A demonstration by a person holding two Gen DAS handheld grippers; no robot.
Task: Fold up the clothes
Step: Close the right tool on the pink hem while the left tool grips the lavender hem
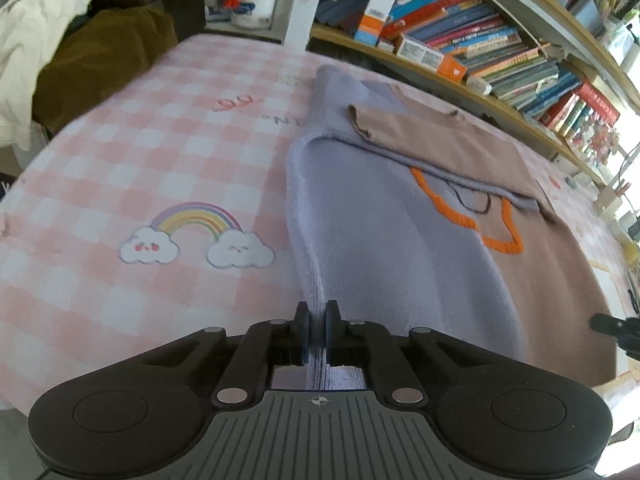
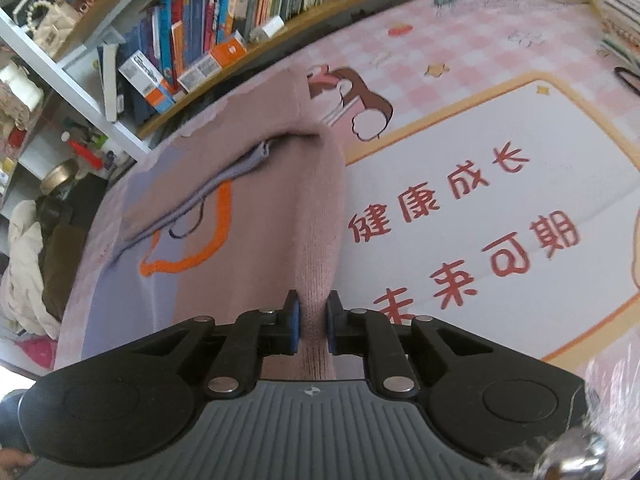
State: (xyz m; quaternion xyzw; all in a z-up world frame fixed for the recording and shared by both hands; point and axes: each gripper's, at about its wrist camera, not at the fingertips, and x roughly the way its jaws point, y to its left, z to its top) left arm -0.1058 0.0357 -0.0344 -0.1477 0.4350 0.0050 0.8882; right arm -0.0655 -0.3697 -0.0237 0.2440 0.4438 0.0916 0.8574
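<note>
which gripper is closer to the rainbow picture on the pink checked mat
Left. The left gripper pinches the sweater's lilac edge right beside the rainbow; the right gripper holds the pinkish-brown edge on the far side.

A table covered by a pink-and-white checked mat (image 1: 120, 168) carries everything. Directly on it, ahead of both claws, lies a lilac-and-tan sweater (image 1: 400, 248) with an orange outline, sleeves folded across it. Left of the left claw the mat shows a printed rainbow (image 1: 196, 236); right of the right claw, a white panel with red characters (image 2: 480, 216)
</note>
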